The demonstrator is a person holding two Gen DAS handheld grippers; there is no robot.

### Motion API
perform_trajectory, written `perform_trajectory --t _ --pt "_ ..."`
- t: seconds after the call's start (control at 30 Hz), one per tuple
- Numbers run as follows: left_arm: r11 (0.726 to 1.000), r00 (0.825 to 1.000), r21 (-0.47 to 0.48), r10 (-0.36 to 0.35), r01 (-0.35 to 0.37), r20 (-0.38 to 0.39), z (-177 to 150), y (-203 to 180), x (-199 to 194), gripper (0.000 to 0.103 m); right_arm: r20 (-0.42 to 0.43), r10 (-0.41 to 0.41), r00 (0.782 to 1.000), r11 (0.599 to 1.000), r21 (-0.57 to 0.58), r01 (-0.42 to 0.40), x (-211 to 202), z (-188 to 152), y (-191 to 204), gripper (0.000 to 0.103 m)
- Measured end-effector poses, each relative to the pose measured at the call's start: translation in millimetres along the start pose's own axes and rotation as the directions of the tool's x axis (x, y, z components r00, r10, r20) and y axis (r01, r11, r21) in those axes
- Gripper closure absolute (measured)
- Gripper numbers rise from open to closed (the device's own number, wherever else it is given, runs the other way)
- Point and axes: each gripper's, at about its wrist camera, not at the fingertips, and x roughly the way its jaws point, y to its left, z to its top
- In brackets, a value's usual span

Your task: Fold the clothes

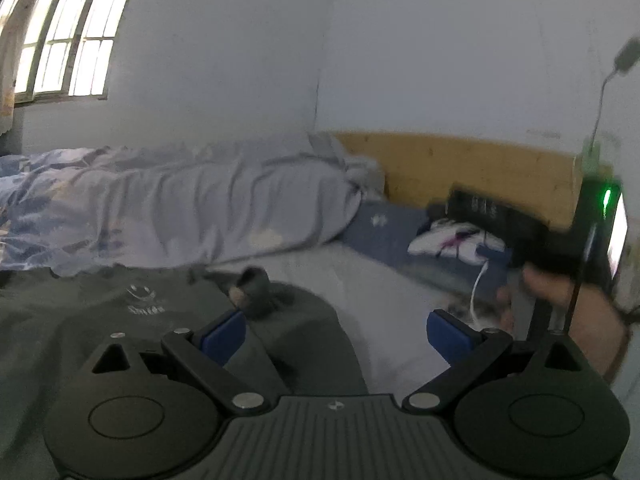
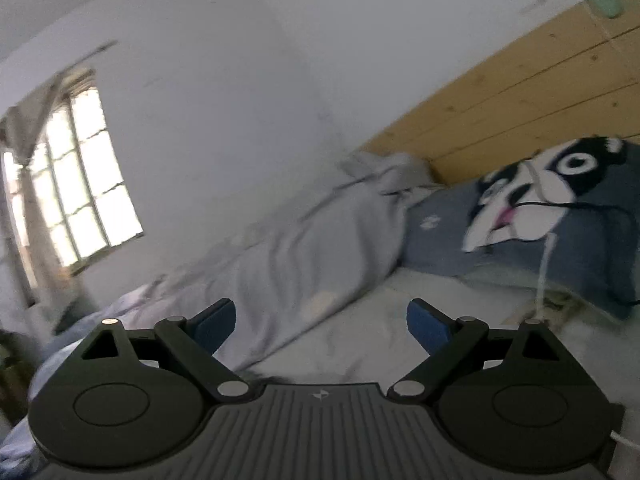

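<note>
A dark green garment [image 1: 132,312] with a small pale print lies spread on the bed, filling the lower left of the left wrist view. A dark bunched bit of it [image 1: 254,290] rises near its right edge. My left gripper [image 1: 336,330] hangs open just above that edge, blue pads wide apart, nothing between them. At the far right of the same view the other gripper's black body [image 1: 532,240] and a person's hand [image 1: 576,304] are blurred. In the right wrist view my right gripper [image 2: 322,326] is open and empty over the pale sheet [image 2: 360,344]; the garment is not visible there.
A rumpled pale blue duvet [image 1: 180,212] lies along the wall. A blue pillow with a black-and-white dog print [image 2: 552,216] leans on the wooden headboard [image 2: 520,92]. A white cable [image 2: 544,264] trails over the pillow. A window [image 1: 68,36] is at left.
</note>
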Motion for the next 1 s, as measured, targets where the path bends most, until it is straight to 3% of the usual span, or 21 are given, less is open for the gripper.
perform_trajectory --t 0.13,0.37,0.6,0.87,0.93,0.97,1.0 --pt "0.999 0.999 0.036 0.025 -0.023 -0.04 -15 -21 31 0.004 0.015 -0.029 0.999 1.0 0.009 0.029 13 -2 -7 0.008" --pt "0.993 0.986 0.099 0.076 -0.062 -0.148 -37 -43 83 0.005 -0.012 -0.159 0.987 0.987 0.031 0.159 29 -9 -20 0.0" --pt "0.989 0.962 0.138 0.078 -0.042 -0.261 -54 -56 126 0.031 -0.049 -0.311 0.949 0.926 0.212 0.314 31 -2 -72 0.0" --pt "0.971 0.928 0.216 0.167 -0.097 -0.333 -70 -62 161 0.057 -0.057 -0.269 0.961 0.93 0.244 0.275 27 2 -82 0.0" --pt "0.969 0.925 0.227 0.176 -0.102 -0.335 -69 -61 163 0.077 -0.058 -0.269 0.961 0.928 0.252 0.275 24 4 -83 0.0" --pt "0.969 0.925 0.225 0.179 -0.107 -0.334 -67 -60 164 0.093 -0.062 -0.27 0.961 0.926 0.258 0.277 24 4 -84 0.0" --pt "0.973 0.929 0.206 0.173 -0.109 -0.327 -63 -58 162 0.097 -0.066 -0.271 0.96 0.923 0.264 0.278 24 4 -86 0.0"
